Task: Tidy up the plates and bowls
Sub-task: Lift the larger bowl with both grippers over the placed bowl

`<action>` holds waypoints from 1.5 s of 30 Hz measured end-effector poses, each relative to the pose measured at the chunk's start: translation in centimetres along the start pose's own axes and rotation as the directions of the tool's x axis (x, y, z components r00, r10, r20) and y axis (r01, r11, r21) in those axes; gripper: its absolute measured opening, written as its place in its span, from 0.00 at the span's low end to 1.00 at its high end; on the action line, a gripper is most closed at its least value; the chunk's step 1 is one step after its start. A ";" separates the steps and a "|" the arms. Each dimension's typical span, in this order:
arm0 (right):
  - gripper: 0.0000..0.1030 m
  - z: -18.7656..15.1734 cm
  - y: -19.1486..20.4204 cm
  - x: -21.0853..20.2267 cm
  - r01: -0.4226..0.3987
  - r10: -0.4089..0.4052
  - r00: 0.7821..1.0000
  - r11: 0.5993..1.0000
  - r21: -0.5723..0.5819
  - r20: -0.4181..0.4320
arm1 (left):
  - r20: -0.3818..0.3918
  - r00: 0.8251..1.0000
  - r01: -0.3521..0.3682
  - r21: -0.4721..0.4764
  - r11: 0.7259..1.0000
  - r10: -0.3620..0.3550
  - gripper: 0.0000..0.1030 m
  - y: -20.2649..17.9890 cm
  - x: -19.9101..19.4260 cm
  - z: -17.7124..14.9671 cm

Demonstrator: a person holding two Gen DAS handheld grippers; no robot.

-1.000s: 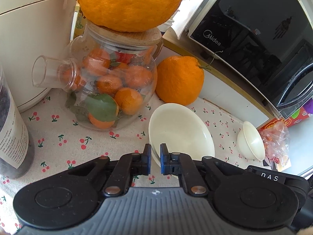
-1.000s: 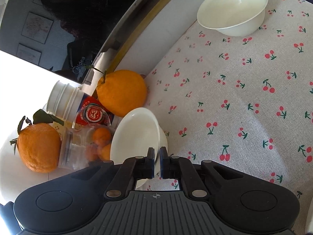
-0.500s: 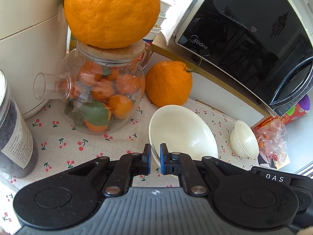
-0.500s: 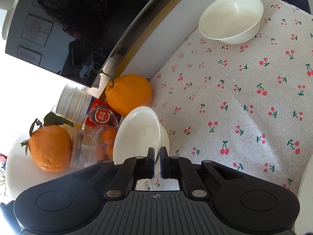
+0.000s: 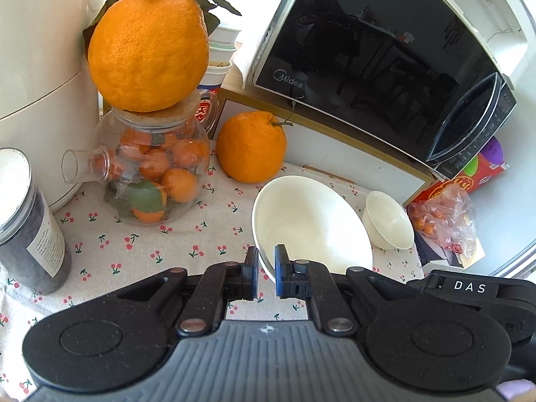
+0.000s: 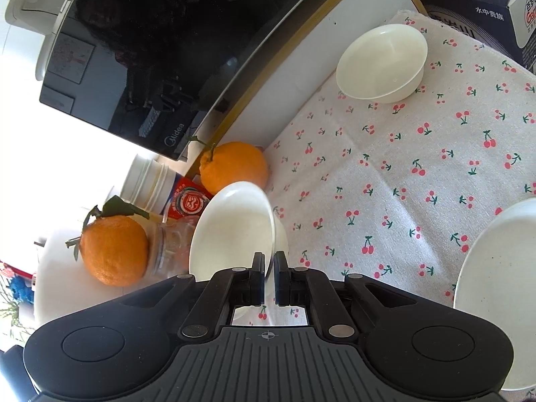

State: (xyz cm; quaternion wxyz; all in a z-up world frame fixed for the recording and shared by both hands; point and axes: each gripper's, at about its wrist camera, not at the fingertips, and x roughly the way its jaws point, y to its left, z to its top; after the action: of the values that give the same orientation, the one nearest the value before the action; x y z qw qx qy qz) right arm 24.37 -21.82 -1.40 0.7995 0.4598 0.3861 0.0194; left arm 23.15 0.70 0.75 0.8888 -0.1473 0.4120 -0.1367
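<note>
while both tools clamp one cream bowl [image 5: 311, 221] by its rim, the bowl hangs tilted above the cherry-print cloth [image 5: 187, 234] on the bench. the left hand-held gripper [image 5: 266, 273] has its jaws nearly together, pinching the near rim, one blue pad inside and one outside. in the right wrist view the right hand-held gripper [image 6: 268, 276] is likewise closed tight on the rim of the same bowl [image 6: 231, 227], which there stands almost on edge with its hollow facing left.

a smaller cream bowl [image 5: 388, 221] sits on the cloth just right of the held one, close to a crinkled bag of small orange fruit [image 5: 442, 221]; in the right view that small bowl [image 6: 382, 62] rests upright near the white cabinet under the microwave [image 6: 140, 57]. a white plate [image 6: 499, 288] shows at the right edge of that view, on the cloth, well apart from the small bowl.

behind the held bowl, one large orange [image 5: 251, 145] lies against the cabinet. a glass jar of little tangerines [image 5: 154, 171] stands left of it, a second large orange [image 5: 147, 43] balanced on its wooden lid. a dark canister with a paper label [image 5: 30, 224] stands at the far left.
</note>
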 end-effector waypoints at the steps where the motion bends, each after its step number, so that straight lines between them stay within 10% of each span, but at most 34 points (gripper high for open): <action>1: 0.06 -0.1 0.1 -0.3 0.001 -0.001 1.000 1.000 -0.001 0.000 | -0.003 1.000 0.000 0.003 1.000 0.000 0.08 -0.2 -0.2 -0.1; 45: 0.06 -0.1 -7.9 -12.6 0.208 -0.209 0.978 0.978 0.014 0.028 | -0.184 0.964 0.210 0.082 0.974 -0.192 0.10 -7.7 -0.4 -8.6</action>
State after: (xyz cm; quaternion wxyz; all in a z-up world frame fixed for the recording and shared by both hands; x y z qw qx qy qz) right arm 12.90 -31.21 0.20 0.8002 0.4213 0.4206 -0.0733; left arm 15.31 -7.52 -1.46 0.8371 -0.1307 0.4636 -0.2593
